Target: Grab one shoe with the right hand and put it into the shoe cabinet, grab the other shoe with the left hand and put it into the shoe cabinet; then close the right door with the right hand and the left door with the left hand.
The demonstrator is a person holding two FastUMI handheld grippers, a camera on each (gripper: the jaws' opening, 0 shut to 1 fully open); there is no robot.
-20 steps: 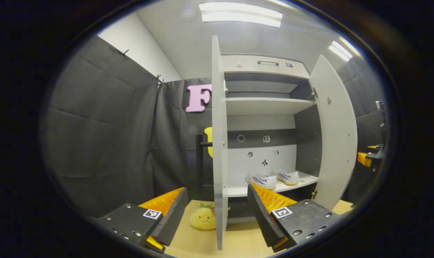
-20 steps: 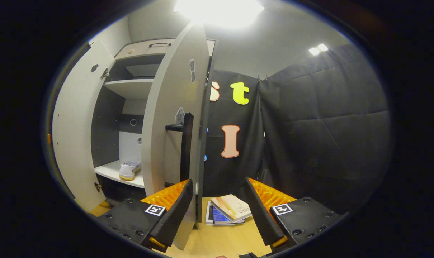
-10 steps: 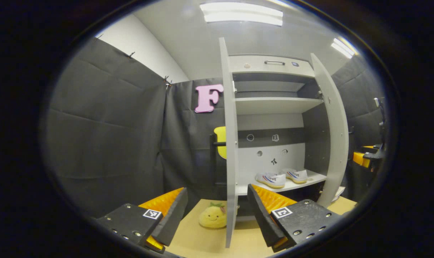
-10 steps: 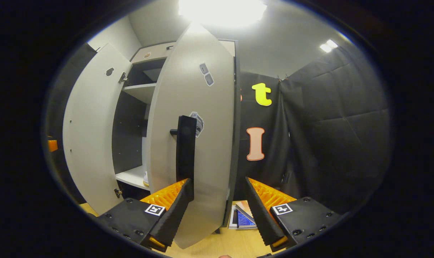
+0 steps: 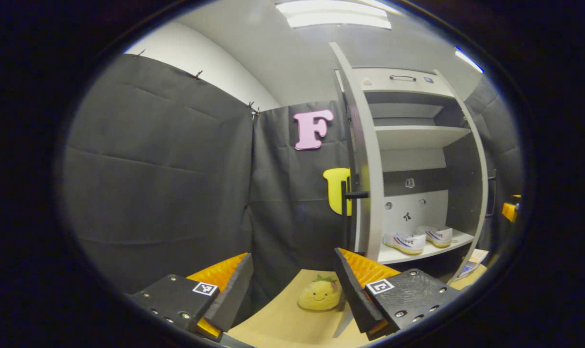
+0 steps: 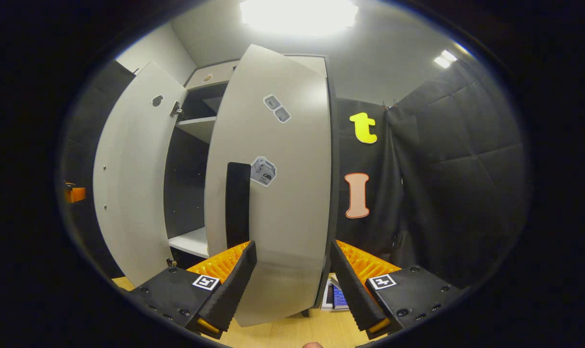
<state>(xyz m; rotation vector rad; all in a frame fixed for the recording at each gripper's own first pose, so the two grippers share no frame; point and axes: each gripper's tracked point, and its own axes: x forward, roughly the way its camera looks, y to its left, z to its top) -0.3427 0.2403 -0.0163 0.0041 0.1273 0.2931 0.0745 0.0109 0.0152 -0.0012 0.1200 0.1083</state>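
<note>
2 shoes (image 5: 418,239) sit on the cabinet's low shelf (image 5: 425,251), near its front edge. In the right gripper view the right door (image 6: 278,193) hides them. Left gripper (image 5: 292,290) and right gripper (image 6: 292,285) both gape wide, holding nothing.

In the right gripper view the right gripper (image 6: 292,285) hangs with its fingers spread apart and nothing between them, just in front of the shoe cabinet's right door (image 6: 278,193), which stands partly swung toward the cabinet (image 6: 196,145). A dark upright handle (image 6: 238,203) sits on that door's face beside two small stickers, and left of the door the left door (image 6: 128,179) stands open, with a pale lower shelf (image 6: 192,241) showing in the gap between the two. Low beside the right door's bottom edge, some books (image 6: 335,296) lie on the wooden floor (image 6: 283,333).
</note>
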